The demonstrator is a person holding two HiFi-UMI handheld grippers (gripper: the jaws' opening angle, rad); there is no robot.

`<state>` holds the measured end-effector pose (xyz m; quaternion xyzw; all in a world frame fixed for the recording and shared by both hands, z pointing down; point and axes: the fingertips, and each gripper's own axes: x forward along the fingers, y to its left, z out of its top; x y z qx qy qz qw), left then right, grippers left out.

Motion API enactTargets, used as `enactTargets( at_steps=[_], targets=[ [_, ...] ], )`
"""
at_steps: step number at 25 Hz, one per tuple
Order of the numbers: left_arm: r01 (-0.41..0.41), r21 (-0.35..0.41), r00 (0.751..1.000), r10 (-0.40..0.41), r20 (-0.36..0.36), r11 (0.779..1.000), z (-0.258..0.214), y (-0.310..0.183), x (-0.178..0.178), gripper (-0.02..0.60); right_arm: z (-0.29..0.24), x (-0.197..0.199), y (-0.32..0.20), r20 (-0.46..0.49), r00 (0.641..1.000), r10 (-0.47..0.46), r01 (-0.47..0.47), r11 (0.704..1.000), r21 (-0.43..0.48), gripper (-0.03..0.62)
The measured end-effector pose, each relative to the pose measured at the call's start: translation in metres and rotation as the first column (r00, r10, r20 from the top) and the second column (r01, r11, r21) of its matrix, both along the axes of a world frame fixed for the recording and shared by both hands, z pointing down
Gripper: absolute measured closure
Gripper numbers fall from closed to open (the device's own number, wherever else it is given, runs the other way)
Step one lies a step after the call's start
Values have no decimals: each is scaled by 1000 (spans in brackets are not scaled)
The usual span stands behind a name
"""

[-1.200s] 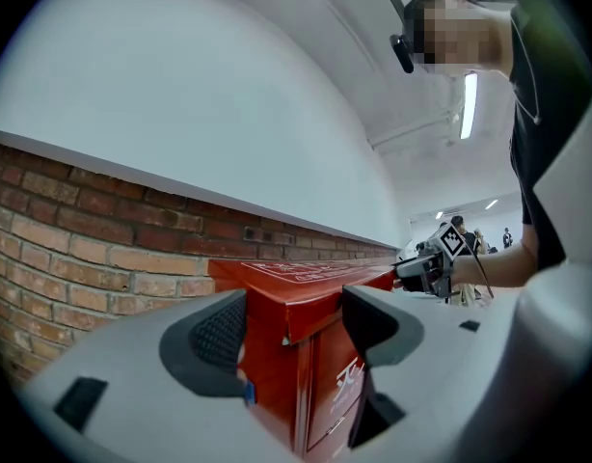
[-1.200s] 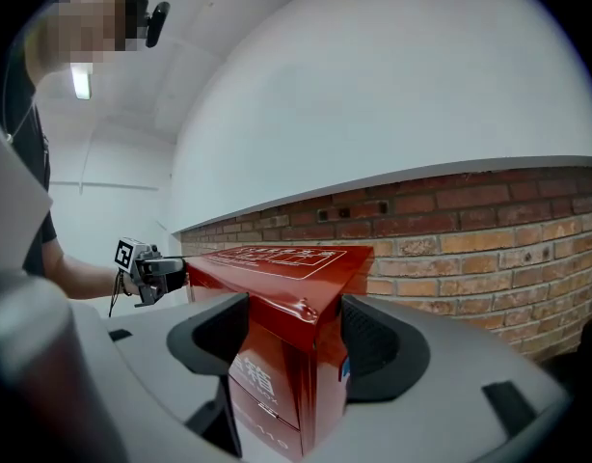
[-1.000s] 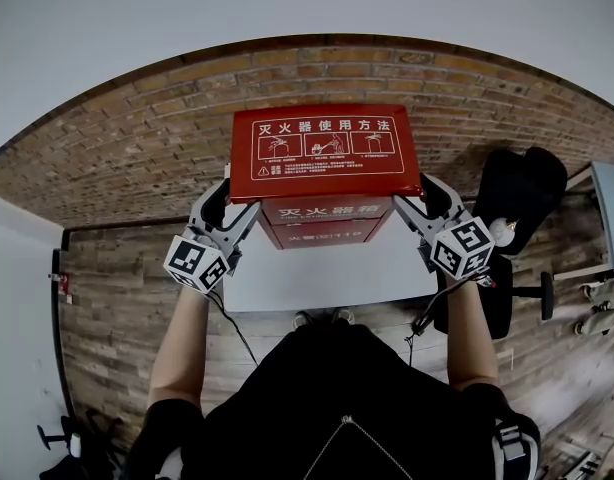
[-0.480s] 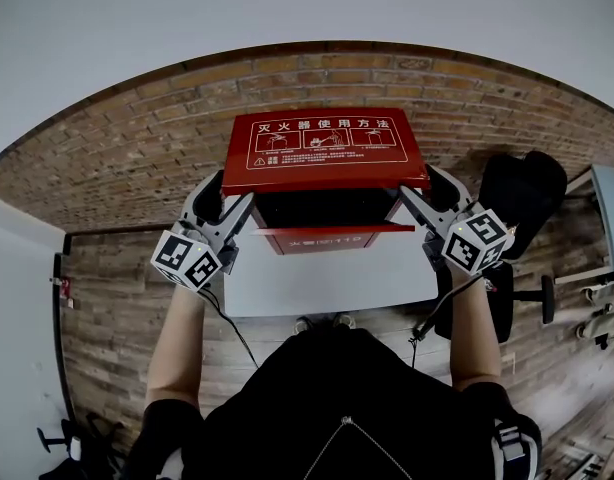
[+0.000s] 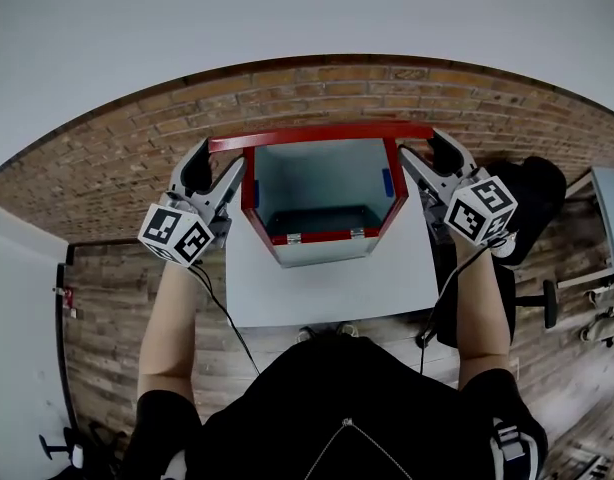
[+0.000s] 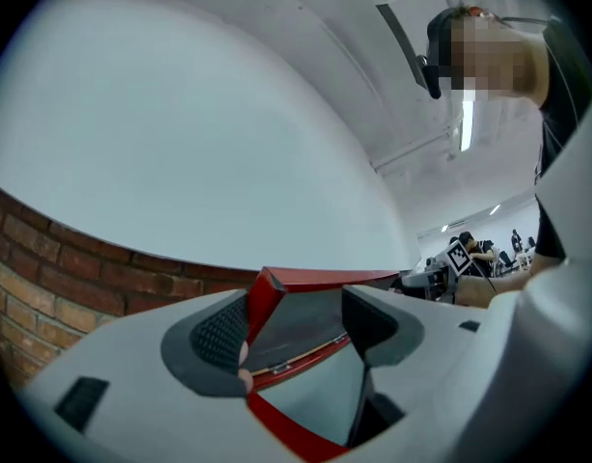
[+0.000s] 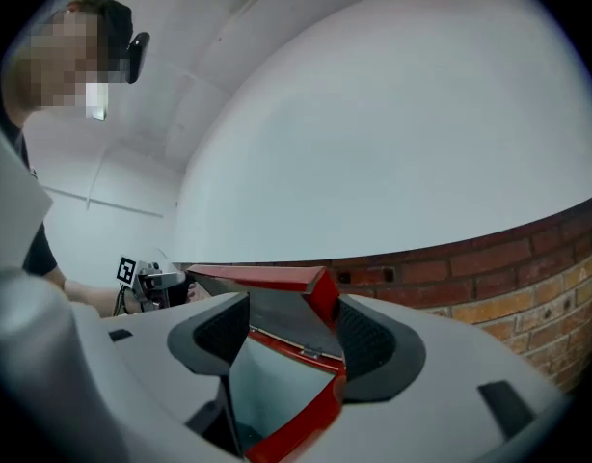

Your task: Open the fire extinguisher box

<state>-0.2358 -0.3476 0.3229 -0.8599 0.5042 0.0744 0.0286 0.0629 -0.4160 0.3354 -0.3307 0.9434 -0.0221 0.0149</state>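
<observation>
Container: the fire extinguisher box (image 5: 259,218), red outside, stands on the white table (image 5: 327,293) at the middle of its far edge, close against the brick wall (image 5: 127,158). Its lid (image 5: 322,134) stands upright at the back and shows edge-on in the head view as a thin red strip.

Contents: the head view looks straight into the cavity. Only pale grey inner walls and a darker floor show. A small blue patch (image 5: 387,181) sits on the right inner wall. Two small metal fittings (image 5: 294,238) sit on the near red rim.

Left gripper (image 5: 217,168): at the lid's left corner. In its own view the left gripper (image 6: 296,321) has its jaws apart with the lid's corner (image 6: 267,292) between them. The corner lies against the left pad and clear of the right pad, so it is not clamped.

Right gripper (image 5: 425,153): at the lid's right corner. In its own view the right gripper (image 7: 282,331) has its jaws spread, and the lid's corner (image 7: 323,295) sits just beside the right pad. Contact there cannot be confirmed.

Hard to make out:
- The lid's broad faces are not readable from any view.
- The box floor is in shadow.
- A pale panel lies below the near rim, and which part of the box it is cannot be told.
- The table's far edge is hidden behind the box.
- A black chair (image 5: 532,183) is partly hidden behind the right gripper's marker cube.
</observation>
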Motion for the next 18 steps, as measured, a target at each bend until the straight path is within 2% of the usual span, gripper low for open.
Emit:
enactTargets(
  at_steps=[11,18],
  targets=[
    [38,20,999,-38,10,999,-31,-60,-13,235,-36,-17,-63,9,999,33,-34,998,61,304],
    [58,6,997,-58,45,998,-33,-99,-19,235,-42,-25,-100,43,998,36,-38,998,51,304]
  ],
)
